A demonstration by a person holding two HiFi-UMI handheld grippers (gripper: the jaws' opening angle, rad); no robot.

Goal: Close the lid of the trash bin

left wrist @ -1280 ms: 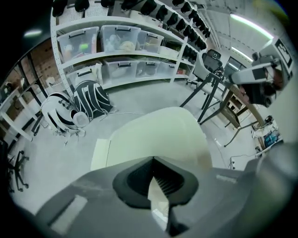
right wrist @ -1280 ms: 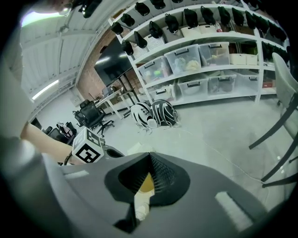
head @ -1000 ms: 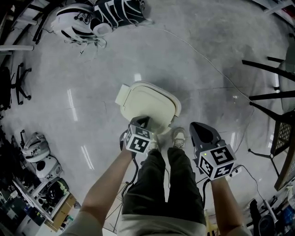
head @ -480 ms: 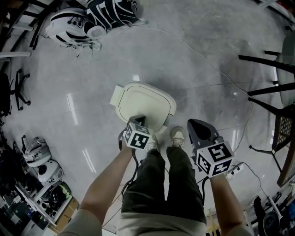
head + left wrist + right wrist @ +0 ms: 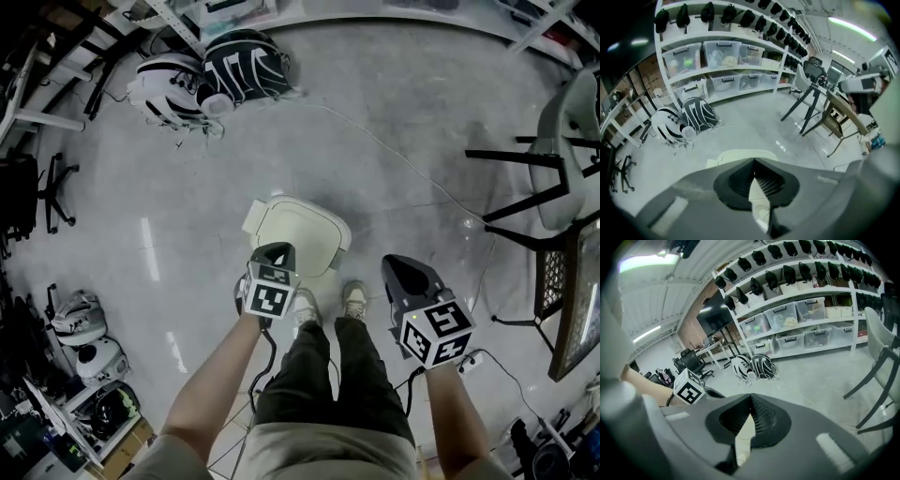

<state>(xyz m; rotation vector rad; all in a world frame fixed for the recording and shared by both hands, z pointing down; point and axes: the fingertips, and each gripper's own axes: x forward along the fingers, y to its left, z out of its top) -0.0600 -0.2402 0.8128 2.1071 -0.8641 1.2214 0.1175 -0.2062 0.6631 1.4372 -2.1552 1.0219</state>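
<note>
**Jaws clenched empty, lid looks already flat**

Left gripper [image 5: 273, 253]: my jaws are pressed together at the tips with nothing between them. They hang over the 7 o'clock edge of the trash bin [image 5: 330, 255], and I cannot tell whether they touch it. Right gripper [image 5: 405, 267]: its jaws are likewise closed on nothing, held off at 4 o'clock from the bin, above the floor beside my shoes [image 5: 354, 298].

The bin stands on the floor just ahead of my feet. Its cream lid [image 5: 298, 232] lies level across the top, with what looks like the hinge tab at 10 o'clock. I judge the closing done, or short only of a last press.

The lid looks like thin moulded plastic: light, stiff and smooth, so pads would slide on it. I would not pinch it. I would push down with closed tips on the free edge at 5 o'clock, farthest from the hinge.

Striped bags [image 5: 211, 70] sit well away at 11 o'clock, and a chair [image 5: 553, 159] at 2 o'clock.
</note>
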